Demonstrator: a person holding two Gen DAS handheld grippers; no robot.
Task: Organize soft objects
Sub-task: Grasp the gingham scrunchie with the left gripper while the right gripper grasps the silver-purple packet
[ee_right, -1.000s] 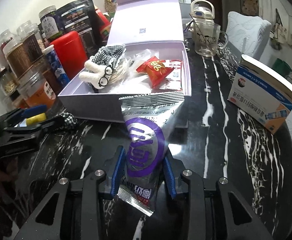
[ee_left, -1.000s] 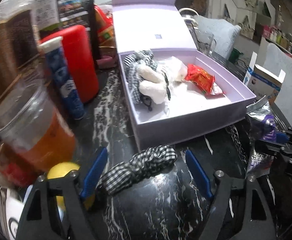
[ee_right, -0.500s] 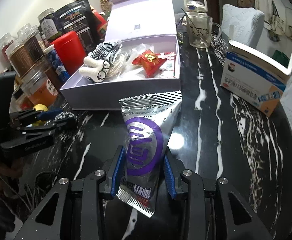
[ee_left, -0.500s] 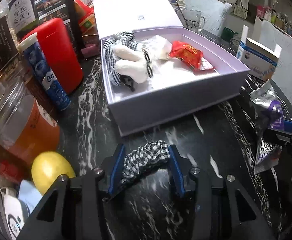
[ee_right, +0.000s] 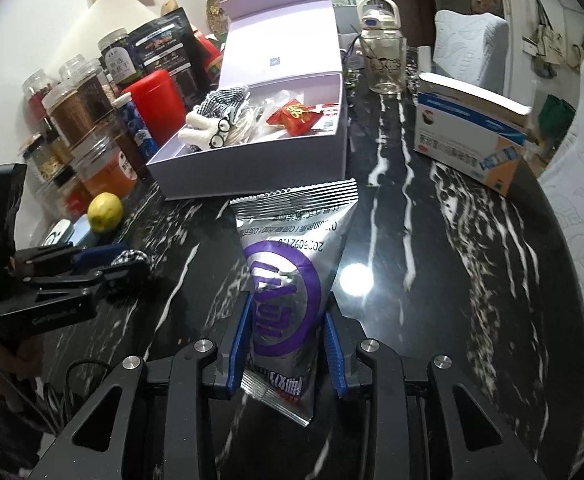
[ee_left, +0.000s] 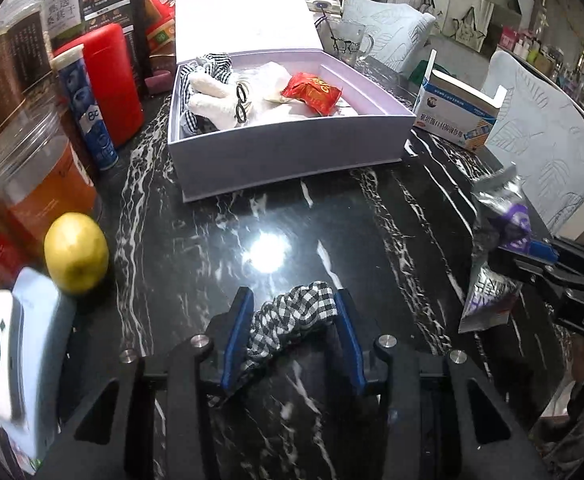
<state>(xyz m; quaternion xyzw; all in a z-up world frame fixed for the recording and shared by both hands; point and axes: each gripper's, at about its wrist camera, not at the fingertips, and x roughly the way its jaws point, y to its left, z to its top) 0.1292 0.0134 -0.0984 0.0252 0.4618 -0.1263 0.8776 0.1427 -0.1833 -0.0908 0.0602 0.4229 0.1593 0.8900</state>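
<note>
My left gripper is shut on a black-and-white checked cloth and holds it above the black marble table, well in front of the open lilac box. The box holds a white plush toy with glasses, another checked cloth and a red packet. My right gripper is shut on a silver and purple snack pouch, upright, in front of the box. The left gripper shows at the left in the right wrist view.
Jars, a red canister, a blue tube and a lemon crowd the left side. A white device lies near left. A blue-white carton and a glass mug stand at the right of the box.
My left gripper closed on the checked cloth, lifted it and drew back from the box. My right gripper, still holding the pouch, also pulled back a little.
</note>
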